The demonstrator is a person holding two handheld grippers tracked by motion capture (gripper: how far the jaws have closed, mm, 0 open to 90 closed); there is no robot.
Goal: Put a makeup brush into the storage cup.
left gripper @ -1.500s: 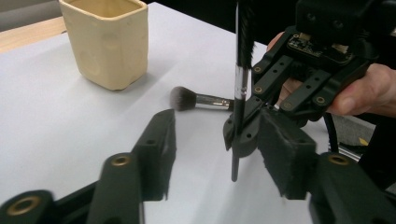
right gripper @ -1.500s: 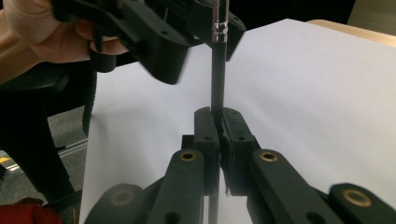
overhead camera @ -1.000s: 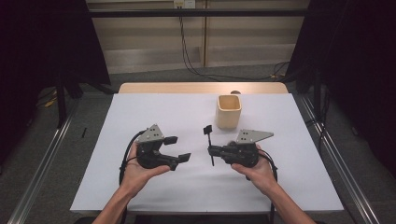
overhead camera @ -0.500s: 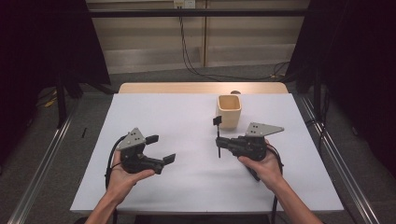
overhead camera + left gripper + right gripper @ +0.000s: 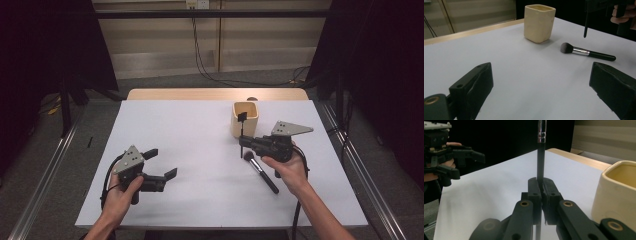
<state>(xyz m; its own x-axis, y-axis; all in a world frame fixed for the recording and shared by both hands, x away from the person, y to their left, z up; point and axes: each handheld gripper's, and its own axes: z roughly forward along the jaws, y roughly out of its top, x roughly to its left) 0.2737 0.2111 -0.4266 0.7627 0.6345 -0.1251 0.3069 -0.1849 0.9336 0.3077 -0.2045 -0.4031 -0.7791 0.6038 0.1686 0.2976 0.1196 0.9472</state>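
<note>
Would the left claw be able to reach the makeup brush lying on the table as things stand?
Probably yes: the left claw is open, and bare table lies between it and the makeup brush; the right claw holding a thin brush hangs close above.

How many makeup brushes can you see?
2. One thin brush stands upright, pinched in the right tool next to the cream cup. One fluffy brush lies flat on the white table. The inside of the cup cannot be fully seen.

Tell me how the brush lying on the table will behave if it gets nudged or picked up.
The brush has a round, slim handle lying flat, so it will probably roll if nudged sideways. It looks stiff and light. Its glossy handle may slip in the tongs, and the soft bristles would likely squash.
</note>
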